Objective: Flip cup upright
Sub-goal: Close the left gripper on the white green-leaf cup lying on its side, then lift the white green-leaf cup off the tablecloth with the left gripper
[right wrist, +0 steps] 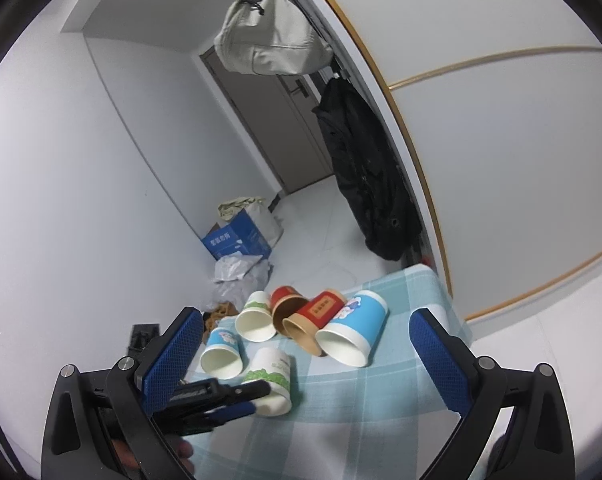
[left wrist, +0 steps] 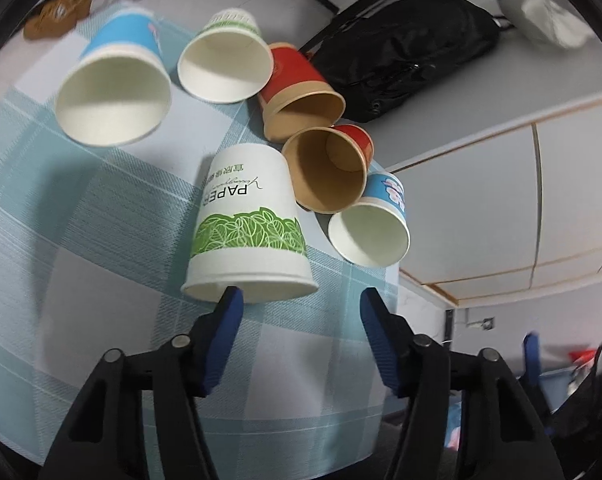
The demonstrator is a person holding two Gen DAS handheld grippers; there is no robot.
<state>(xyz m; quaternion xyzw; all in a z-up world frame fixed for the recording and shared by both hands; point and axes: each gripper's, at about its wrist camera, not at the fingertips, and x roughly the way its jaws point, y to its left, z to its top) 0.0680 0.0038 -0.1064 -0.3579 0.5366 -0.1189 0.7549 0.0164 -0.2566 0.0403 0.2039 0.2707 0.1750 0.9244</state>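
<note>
Several paper cups lie on their sides on a blue-checked tablecloth point(left wrist: 81, 220). A white cup with a green leaf band and "PAPER" print point(left wrist: 249, 228) lies nearest my left gripper point(left wrist: 301, 296), mouth toward it. The gripper is open; its left fingertip point(left wrist: 231, 300) sits at the cup's rim, the right one is apart from it. In the right wrist view the same cup point(right wrist: 271, 376) lies left of centre, with the left gripper point(right wrist: 237, 394) at its mouth. My right gripper point(right wrist: 305, 344) is open and empty, above the table.
Beyond lie a blue cup point(left wrist: 117, 88), a white-green cup point(left wrist: 227, 64), two red-brown cups point(left wrist: 301, 92) point(left wrist: 329, 168) and a small blue cup point(left wrist: 371, 228). A black bag point(left wrist: 405, 48) hangs at the table's far edge. Boxes and bags point(right wrist: 241, 236) sit on the floor.
</note>
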